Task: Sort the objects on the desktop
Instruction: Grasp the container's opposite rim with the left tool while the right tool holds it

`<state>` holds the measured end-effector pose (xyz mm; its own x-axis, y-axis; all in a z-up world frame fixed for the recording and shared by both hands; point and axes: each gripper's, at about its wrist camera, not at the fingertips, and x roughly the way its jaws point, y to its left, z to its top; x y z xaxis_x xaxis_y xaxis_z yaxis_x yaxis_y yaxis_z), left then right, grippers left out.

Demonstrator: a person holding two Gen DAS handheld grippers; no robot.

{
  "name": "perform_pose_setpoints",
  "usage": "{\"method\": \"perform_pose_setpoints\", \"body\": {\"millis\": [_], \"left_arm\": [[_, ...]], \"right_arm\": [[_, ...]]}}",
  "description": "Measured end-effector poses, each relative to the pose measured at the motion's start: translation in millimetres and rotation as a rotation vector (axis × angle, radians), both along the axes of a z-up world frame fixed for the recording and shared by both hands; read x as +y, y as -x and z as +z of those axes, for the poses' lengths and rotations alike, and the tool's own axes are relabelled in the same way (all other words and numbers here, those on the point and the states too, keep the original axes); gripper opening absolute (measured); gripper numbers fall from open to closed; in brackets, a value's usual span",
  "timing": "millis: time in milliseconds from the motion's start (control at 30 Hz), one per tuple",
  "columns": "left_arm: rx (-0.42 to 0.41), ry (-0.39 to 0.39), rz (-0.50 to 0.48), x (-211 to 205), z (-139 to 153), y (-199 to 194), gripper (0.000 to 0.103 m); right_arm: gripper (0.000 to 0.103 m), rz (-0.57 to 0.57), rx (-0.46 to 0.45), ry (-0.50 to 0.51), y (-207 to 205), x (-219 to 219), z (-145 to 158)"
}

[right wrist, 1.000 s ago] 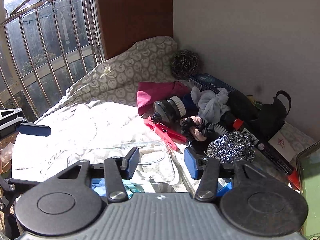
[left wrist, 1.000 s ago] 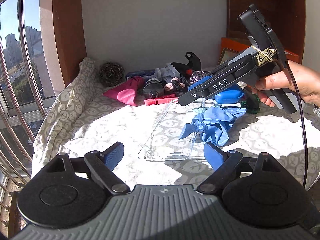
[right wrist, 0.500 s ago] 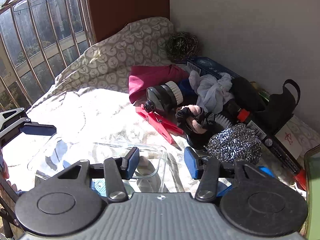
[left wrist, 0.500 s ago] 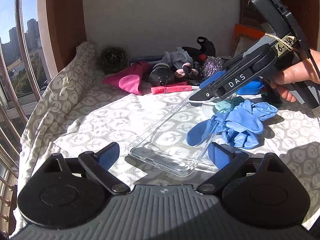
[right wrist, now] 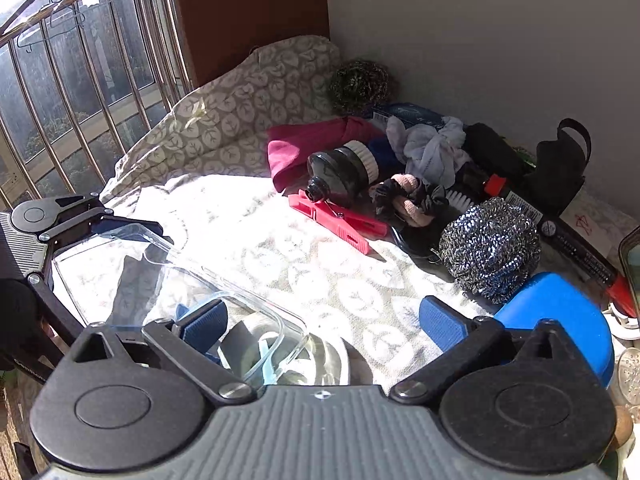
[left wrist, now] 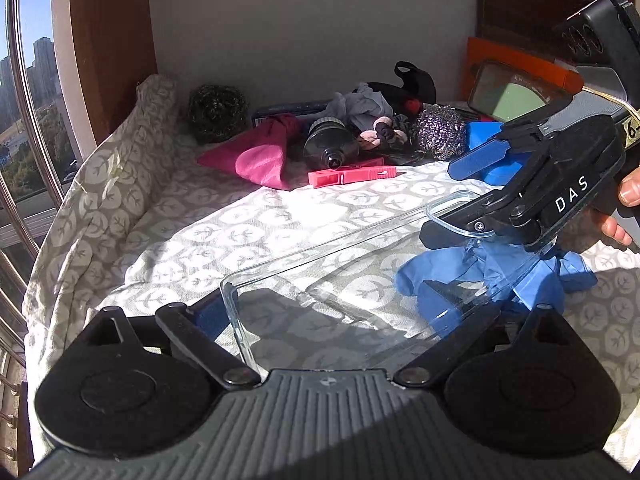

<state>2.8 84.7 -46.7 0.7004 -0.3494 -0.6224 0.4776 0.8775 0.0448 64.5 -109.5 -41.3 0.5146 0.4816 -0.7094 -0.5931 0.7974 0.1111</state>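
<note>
The clear rectangular plastic tray [left wrist: 352, 280] lies on the leaf-patterned cloth of the counter [left wrist: 224, 224]; its near end sits between the spread fingers of the left gripper [left wrist: 356, 316], which have been opening; the right gripper [right wrist: 324, 320], at three o'clock in the left view, has just sprung wide, one finger inside the tray's far corner; a crumpled blue glove [left wrist: 496, 272] lies beneath.
</note>
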Motion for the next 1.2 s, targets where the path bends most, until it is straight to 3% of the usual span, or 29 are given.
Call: {"method": "perform_pose_setpoints", "body": {"millis": [33, 100, 133, 167, 233, 333, 367, 500, 867, 1200], "left_arm": [[-0.006, -0.004, -0.001, 0, 0, 1, 0.099], [-0.006, 0.001, -0.003, 1, -2, 0, 0.099], [-0.002, 0.007, -0.002, 2, -2, 0, 0.099], [0.008, 0.021, 0.001, 3, -3, -3, 0.099], [0.016, 0.037, -0.008, 4, -3, -5, 0.095], [0.012, 0.083, -0.021, 6, 1, -1, 0.061], [0.009, 0.095, -0.015, 6, 3, -1, 0.051], [-0.007, 0.094, 0.001, 9, 8, -2, 0.037], [-0.102, 0.094, -0.018, 5, 50, 3, 0.037], [-0.199, 0.092, -0.124, -42, 84, 5, 0.037]], "right_arm": [[0.103, -0.005, -0.014, 0.001, 3, -1, 1], [0.092, 0.010, -0.036, -0.005, 12, -1, 3], [0.071, 0.026, -0.028, -0.021, 14, -1, 3], [0.056, 0.043, -0.014, -0.048, 18, 1, 4], [0.055, 0.047, -0.054, -0.034, 23, 4, 5], [0.035, 0.039, -0.081, -0.087, 25, 0, 9], [0.035, 0.028, -0.092, -0.097, 25, -1, 12], [0.027, 0.033, -0.105, -0.122, 24, -2, 19], [0.027, 0.038, -0.185, -0.176, 24, -5, 58], [0.027, -0.037, -0.283, -0.163, 39, -55, 94]]}}
